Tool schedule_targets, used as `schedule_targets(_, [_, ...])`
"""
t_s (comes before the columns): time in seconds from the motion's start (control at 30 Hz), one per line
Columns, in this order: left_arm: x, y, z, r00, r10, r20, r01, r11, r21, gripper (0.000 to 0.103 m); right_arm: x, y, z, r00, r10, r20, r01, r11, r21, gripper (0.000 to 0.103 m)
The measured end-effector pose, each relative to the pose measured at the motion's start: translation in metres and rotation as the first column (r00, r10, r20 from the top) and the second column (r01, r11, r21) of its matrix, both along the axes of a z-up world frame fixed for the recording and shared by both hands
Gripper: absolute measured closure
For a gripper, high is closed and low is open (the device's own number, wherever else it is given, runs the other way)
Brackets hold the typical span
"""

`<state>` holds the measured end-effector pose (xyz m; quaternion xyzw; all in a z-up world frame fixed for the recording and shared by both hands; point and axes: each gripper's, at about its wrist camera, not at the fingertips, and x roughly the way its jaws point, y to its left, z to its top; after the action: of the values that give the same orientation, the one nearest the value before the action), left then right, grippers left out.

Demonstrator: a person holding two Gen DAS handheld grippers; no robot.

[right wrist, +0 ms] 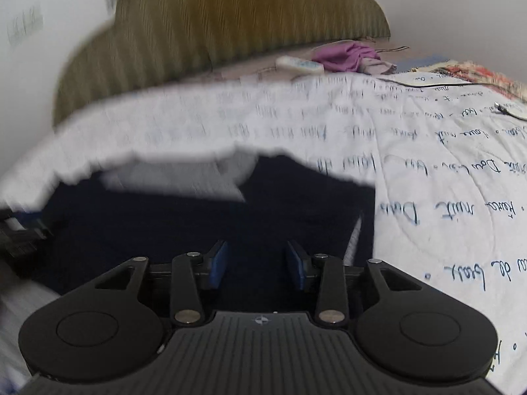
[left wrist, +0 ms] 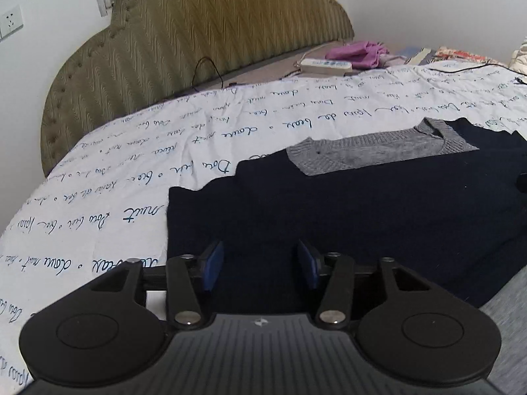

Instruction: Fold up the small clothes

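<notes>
A dark blue sweater (left wrist: pixel 362 210) lies spread out flat on the bed, on top of a white sheet (left wrist: pixel 138 151) covered in lines of blue handwriting. The sweater has a gray knitted part (left wrist: pixel 355 154) showing at its neck, on the side nearer the headboard (left wrist: pixel 184 39). Its cloth looks smooth, with one straight edge toward the left side of the bed and a little step where the shoulder starts. The left gripper (left wrist: pixel 261 265) hangs over the near edge of the sweater with its two blue pads (left wrist: pixel 210 268) held apart and nothing between them. In the right wrist view things are blurry, but the sweater (right wrist: pixel 197 230) can be seen there too, with its right edge beside the bare sheet (right wrist: pixel 444 197) and a pale gray patch (right wrist: pixel 184 174) at the top. The right gripper (right wrist: pixel 257 263) is also over the near edge of the sweater, and its blue pads (right wrist: pixel 219 265) are spread wide with nothing in them. Far off by the headboard lie a purple cloth (left wrist: pixel 355 53) and a white power strip (left wrist: pixel 324 65), just beside each other near the far edge of the bed. A white wall socket (left wrist: pixel 11 21) sits on the wall to the left.
</notes>
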<state>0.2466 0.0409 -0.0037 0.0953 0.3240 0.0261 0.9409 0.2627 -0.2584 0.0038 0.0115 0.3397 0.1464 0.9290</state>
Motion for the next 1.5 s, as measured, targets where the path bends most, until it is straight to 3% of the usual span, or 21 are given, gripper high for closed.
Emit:
schedule_targets(0.1, [0.004, 0.018, -0.006, 1.000, 0.021, -0.002, -0.021, 0.993, -0.115, 0.049, -0.014, 0.000, -0.012, 0.995, 0.043, 0.091, -0.038, 0.998, -0.050, 0.059])
schedule_targets(0.27, [0.000, 0.009, -0.002, 0.999, 0.032, 0.021, -0.030, 0.997, -0.076, 0.047, -0.015, 0.009, -0.010, 0.993, 0.041, 0.108, -0.029, 0.994, -0.109, 0.057])
schedule_targets(0.37, [-0.044, 0.022, 0.025, 0.994, 0.057, 0.098, -0.044, 0.991, -0.124, 0.045, -0.034, 0.010, 0.009, 0.996, -0.003, 0.086, 0.011, 0.995, -0.100, 0.046])
schedule_targets(0.43, [-0.091, 0.040, 0.044, 0.984, 0.066, 0.168, -0.029, 0.977, -0.212, 0.030, -0.068, -0.007, 0.027, 0.996, -0.025, 0.087, 0.023, 1.000, 0.020, 0.030])
schedule_targets(0.47, [-0.121, 0.052, 0.051, 0.976, 0.080, 0.200, -0.023, 0.961, -0.274, 0.020, -0.092, -0.018, 0.034, 0.995, -0.013, 0.102, 0.003, 0.996, 0.094, 0.023])
schedule_targets(0.5, [-0.148, 0.062, 0.055, 0.972, 0.094, 0.217, -0.019, 0.945, -0.327, 0.019, -0.115, -0.030, 0.038, 0.995, -0.003, 0.104, -0.014, 0.987, 0.162, 0.012])
schedule_targets(0.53, [-0.171, 0.071, 0.057, 0.971, 0.100, 0.217, -0.013, 0.929, -0.370, 0.019, -0.139, -0.042, 0.040, 0.996, 0.004, 0.089, -0.023, 0.975, 0.220, 0.010])
schedule_targets(0.67, [-0.256, 0.108, 0.050, 0.981, 0.114, 0.154, -0.018, 0.856, -0.517, 0.017, -0.213, -0.079, 0.026, 0.998, -0.002, -0.067, 0.026, 0.936, 0.352, 0.013])
schedule_targets(0.73, [-0.279, 0.121, 0.040, 0.996, 0.061, 0.058, -0.017, 0.815, -0.580, 0.017, -0.242, -0.095, 0.013, 0.983, 0.001, -0.182, 0.077, 0.905, 0.417, 0.018])
schedule_targets(0.8, [-0.293, 0.127, 0.032, 0.999, 0.020, -0.033, -0.035, 0.795, -0.606, 0.016, -0.266, -0.107, 0.003, 0.963, 0.019, -0.269, 0.110, 0.883, 0.456, 0.022])
schedule_targets(0.87, [-0.304, 0.131, 0.024, 0.996, -0.016, -0.088, -0.042, 0.782, -0.622, 0.016, -0.285, -0.117, -0.001, 0.957, 0.011, -0.288, 0.128, 0.879, 0.459, 0.022])
schedule_targets(0.97, [-0.316, 0.134, 0.010, 0.987, -0.057, -0.151, -0.064, 0.720, -0.691, 0.016, -0.300, -0.131, -0.008, 0.937, 0.036, -0.348, 0.170, 0.823, 0.542, 0.022])
schedule_targets(1.03, [-0.326, 0.135, 0.006, 0.986, -0.066, -0.151, -0.065, 0.684, -0.726, 0.016, -0.307, -0.132, -0.014, 0.920, 0.085, -0.382, 0.171, 0.792, 0.587, 0.032])
schedule_targets(1.13, [-0.336, 0.142, 0.000, 0.982, -0.091, -0.167, -0.081, 0.594, -0.801, 0.016, -0.321, -0.127, -0.022, 0.894, 0.156, -0.420, 0.149, 0.781, 0.607, 0.047])
schedule_targets(1.23, [-0.340, 0.149, -0.008, 0.976, -0.116, -0.183, -0.102, 0.501, -0.859, 0.017, -0.334, -0.117, -0.029, 0.879, 0.198, -0.434, 0.142, 0.761, 0.633, 0.053])
schedule_targets(1.37, [-0.341, 0.158, -0.016, 0.964, -0.159, -0.215, -0.144, 0.370, -0.918, 0.017, -0.347, -0.114, -0.036, 0.884, 0.191, -0.427, 0.163, 0.731, 0.663, 0.060])
schedule_targets(1.4, [-0.341, 0.161, -0.016, 0.960, -0.174, -0.220, -0.147, 0.354, -0.924, 0.017, -0.346, -0.115, -0.037, 0.885, 0.187, -0.426, 0.170, 0.722, 0.670, 0.060])
schedule_targets(1.43, [-0.340, 0.164, -0.014, 0.957, -0.182, -0.224, -0.149, 0.354, -0.923, 0.017, -0.347, -0.115, -0.037, 0.886, 0.184, -0.427, 0.176, 0.716, 0.675, 0.060])
schedule_targets(1.5, [-0.338, 0.170, -0.009, 0.953, -0.179, -0.243, -0.158, 0.391, -0.907, 0.017, -0.346, -0.116, -0.037, 0.887, 0.182, -0.425, 0.174, 0.720, 0.672, 0.060])
